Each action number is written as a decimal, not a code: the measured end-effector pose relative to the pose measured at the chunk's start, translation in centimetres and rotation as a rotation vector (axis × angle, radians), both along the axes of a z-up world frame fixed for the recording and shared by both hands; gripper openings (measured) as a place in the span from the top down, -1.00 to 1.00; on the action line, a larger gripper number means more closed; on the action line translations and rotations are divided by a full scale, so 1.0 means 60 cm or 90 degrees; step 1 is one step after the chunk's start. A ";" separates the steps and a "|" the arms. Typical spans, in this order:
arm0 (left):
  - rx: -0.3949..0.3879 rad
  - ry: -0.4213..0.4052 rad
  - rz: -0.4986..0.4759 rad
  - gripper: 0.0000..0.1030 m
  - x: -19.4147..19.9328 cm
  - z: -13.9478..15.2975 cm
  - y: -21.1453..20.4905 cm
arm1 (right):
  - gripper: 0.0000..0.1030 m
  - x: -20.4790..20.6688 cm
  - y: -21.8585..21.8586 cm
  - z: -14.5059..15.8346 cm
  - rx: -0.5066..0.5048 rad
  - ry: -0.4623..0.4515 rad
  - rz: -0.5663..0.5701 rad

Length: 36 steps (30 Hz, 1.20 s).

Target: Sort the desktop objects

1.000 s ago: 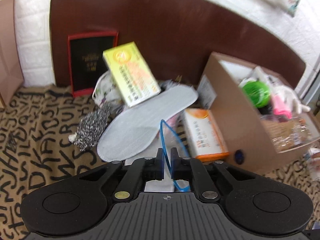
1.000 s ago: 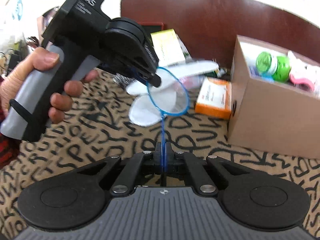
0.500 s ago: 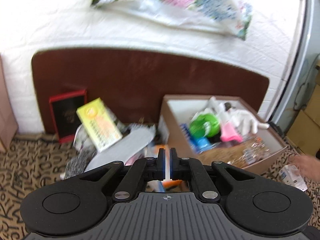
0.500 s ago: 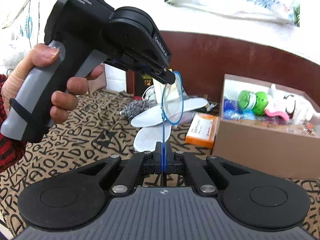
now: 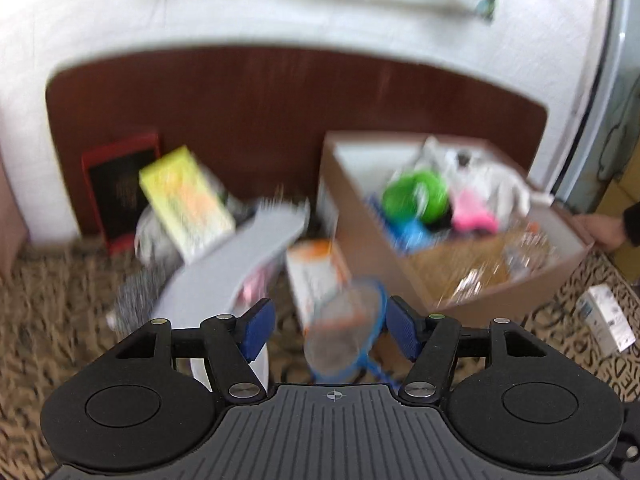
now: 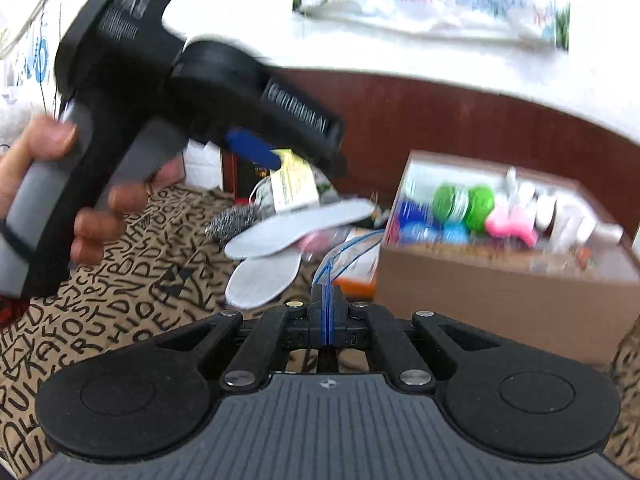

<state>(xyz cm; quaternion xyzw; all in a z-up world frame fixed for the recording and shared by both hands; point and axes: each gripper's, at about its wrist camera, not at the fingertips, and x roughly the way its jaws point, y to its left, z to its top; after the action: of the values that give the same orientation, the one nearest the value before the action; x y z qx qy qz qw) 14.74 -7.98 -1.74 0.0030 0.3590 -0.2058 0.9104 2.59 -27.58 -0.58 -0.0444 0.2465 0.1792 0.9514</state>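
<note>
My right gripper (image 6: 327,294) is shut on the handle of a small blue toy racket (image 6: 352,250); its hoop tilts toward the cardboard box (image 6: 500,292). In the left wrist view my left gripper (image 5: 331,326) is open, and the racket's blurred hoop (image 5: 348,330) hangs between its blue pads, nearer the right one. The left gripper (image 6: 256,152) also shows from outside in the right wrist view, held high at left, with a blue pad visible. The open brown box (image 5: 376,220) holds green, pink, blue and white items.
On the patterned cloth (image 6: 100,288) lie grey insoles (image 6: 296,226), an orange-and-white carton (image 5: 316,276), a yellow box (image 5: 184,200), a steel scourer (image 6: 232,222), a red-framed black box (image 5: 116,184). A white carton (image 5: 608,320) lies at right. A brown headboard (image 5: 280,112) stands behind.
My left gripper has opened and let go of the racket hoop. The hoop has dropped from upright toward the box. The right gripper keeps its hold on the handle.
</note>
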 end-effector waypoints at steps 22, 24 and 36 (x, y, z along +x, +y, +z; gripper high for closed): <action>0.080 0.106 -0.018 1.00 0.040 -0.066 -0.019 | 1.00 -0.003 0.040 0.009 -0.013 -0.019 0.048; 0.077 0.080 -0.012 1.00 0.034 -0.044 -0.020 | 1.00 -0.003 0.037 0.012 -0.015 -0.021 0.040; 0.083 0.010 -0.028 0.98 0.001 0.014 -0.043 | 0.32 0.018 0.038 -0.009 -0.019 0.019 0.030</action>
<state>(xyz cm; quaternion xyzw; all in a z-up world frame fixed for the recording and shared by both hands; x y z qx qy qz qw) 14.80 -10.55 -0.93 0.0687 0.3784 -0.2016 0.9008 3.66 -25.28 -1.14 -0.0619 0.2620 0.1988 0.9423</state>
